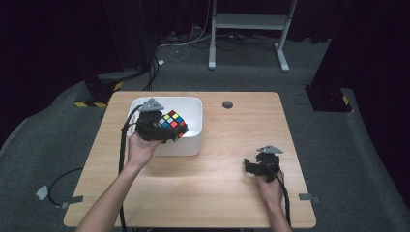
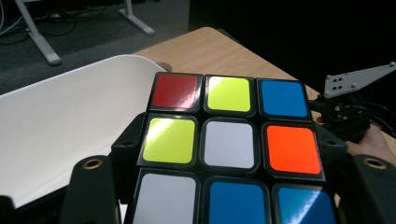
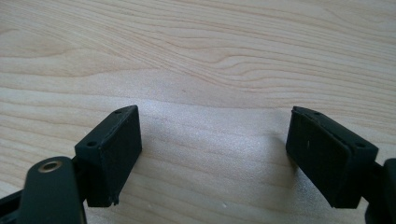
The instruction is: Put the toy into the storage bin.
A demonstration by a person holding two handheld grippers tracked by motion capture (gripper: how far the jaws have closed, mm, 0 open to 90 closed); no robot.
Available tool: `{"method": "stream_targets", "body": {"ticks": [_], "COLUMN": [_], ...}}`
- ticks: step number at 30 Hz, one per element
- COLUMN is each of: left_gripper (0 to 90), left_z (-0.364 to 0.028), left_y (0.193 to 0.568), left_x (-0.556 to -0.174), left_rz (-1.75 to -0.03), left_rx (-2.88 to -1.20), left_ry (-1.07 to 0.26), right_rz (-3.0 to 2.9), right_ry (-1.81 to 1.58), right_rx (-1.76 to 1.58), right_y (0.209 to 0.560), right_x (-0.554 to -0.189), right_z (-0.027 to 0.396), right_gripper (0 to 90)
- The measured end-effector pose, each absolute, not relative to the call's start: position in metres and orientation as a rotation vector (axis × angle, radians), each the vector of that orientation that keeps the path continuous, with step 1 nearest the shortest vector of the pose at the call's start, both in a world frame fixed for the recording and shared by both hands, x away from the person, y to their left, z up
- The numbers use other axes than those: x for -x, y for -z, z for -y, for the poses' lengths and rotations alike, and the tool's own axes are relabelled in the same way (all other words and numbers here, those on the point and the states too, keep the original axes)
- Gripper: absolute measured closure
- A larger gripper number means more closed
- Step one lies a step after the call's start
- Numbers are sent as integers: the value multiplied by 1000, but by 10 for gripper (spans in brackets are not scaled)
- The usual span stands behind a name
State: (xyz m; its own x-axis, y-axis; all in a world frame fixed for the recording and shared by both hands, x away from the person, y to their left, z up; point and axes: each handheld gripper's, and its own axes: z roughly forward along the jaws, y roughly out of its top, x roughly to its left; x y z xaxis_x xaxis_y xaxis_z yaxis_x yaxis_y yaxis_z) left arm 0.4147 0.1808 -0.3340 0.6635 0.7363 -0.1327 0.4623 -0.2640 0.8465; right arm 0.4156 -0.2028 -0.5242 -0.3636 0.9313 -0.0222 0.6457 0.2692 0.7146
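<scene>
Glossy plastic is what we are handling: the puzzle cube [image 2: 231,149] is rigid and light by our judgement, with slick stickered faces that could slide under a weak pinch. We are judging the safest hold to be across two opposite flat faces, pads centred on the middle row, since a hold near an edge could twist a layer or let the cube pivot out.

Nearest to us, the right tool [image 1: 252,166] is resting low over the bare wooden counter [image 3: 196,51], its jaws standing wide apart and gripping nothing.

Farther off, the left tool [image 1: 169,129] is clenched on the cube, with one jaw on each side face, as the left gripper view is showing. We are holding the cube over the near rim of the white bin [image 1: 191,104], above its floor, top face tilted toward the camera. The bin is sitting at the far left of the counter, well apart from the right tool.
</scene>
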Motion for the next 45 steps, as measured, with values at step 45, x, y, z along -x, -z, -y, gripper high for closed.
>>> {"method": "stream_targets", "body": {"ticks": [45], "left_gripper": [332], "left_z": [-185], "left_y": [290], "left_x": [-487], "left_rz": [-1017], "left_rx": [-1917], "left_ry": [-417], "right_rz": [-2104], "right_ry": [-868], "right_rx": [-1424], "right_y": [524], "right_x": [-415], "right_z": [202], "right_gripper": [183]}}
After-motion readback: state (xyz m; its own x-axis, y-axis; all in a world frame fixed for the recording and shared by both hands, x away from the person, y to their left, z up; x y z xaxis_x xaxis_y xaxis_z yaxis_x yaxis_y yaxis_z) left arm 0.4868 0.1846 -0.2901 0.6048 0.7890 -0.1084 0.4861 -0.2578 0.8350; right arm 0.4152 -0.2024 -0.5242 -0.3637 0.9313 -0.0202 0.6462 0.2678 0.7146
